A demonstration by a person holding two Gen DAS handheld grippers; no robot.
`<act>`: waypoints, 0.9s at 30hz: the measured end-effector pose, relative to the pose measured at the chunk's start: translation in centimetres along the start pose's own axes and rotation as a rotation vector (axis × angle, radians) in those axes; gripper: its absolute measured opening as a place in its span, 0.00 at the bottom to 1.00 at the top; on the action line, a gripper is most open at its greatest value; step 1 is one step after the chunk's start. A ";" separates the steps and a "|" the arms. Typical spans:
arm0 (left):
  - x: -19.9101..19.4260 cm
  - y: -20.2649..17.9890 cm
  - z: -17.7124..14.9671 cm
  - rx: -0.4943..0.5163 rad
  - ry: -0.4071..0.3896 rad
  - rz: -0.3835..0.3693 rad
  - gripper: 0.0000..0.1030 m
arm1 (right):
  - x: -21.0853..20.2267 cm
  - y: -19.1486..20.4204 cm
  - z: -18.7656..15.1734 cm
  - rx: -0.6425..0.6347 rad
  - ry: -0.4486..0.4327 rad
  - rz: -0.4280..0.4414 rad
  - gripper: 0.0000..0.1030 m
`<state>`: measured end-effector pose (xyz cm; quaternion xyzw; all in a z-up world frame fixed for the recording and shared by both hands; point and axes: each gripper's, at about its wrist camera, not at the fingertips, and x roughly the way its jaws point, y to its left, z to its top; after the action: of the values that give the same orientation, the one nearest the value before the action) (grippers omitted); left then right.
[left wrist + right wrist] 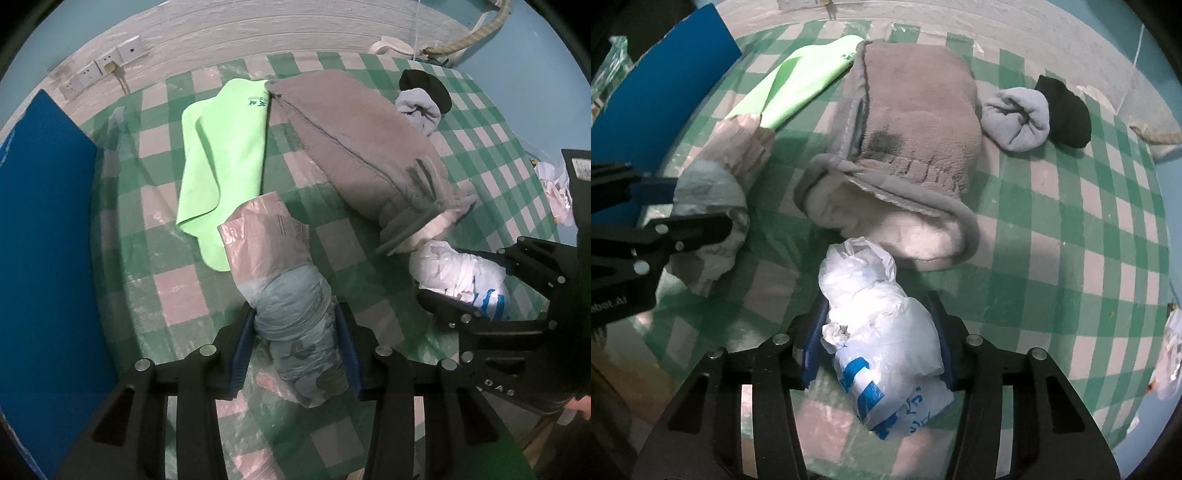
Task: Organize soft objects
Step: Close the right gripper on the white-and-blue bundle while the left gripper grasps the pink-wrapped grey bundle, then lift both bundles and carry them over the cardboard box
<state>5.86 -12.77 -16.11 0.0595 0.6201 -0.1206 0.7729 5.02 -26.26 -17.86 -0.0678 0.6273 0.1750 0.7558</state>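
Note:
My left gripper [295, 332] is shut on a rolled pink and grey plastic bag [280, 280] over the checked tablecloth; it also shows in the right wrist view [713, 192]. My right gripper [879, 332] is shut on a crumpled white plastic bag with blue print [886, 332], seen at the right of the left wrist view [461, 273]. A folded grey fleece towel [908, 136] lies just beyond both bags. A light green cloth [225, 147] lies to its left. A grey sock roll [1015, 122] and a black sock [1067, 114] lie to its right.
The table has a green and white checked cloth [1071, 240]. A blue board [44, 240] stands at the left edge. A white wall with sockets [107, 66] is behind. Crumpled white items [1171, 354] lie at the far right edge.

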 end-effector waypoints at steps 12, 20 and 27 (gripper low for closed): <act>-2.7 0.1 -1.3 0.010 -0.045 0.024 0.41 | -4.1 0.6 0.6 0.081 -0.067 0.049 0.47; -4.8 0.6 -1.6 0.001 -0.086 0.031 0.41 | -6.7 1.0 0.2 0.107 -0.118 0.040 0.47; -6.2 1.2 -1.9 -0.007 -0.111 0.042 0.41 | -8.4 1.7 1.0 0.105 -0.160 0.038 0.47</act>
<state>3.14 -10.43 -10.59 0.0632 0.5752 -0.1053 0.8088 4.05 -25.89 -9.27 -0.0022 0.5744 0.1609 0.8026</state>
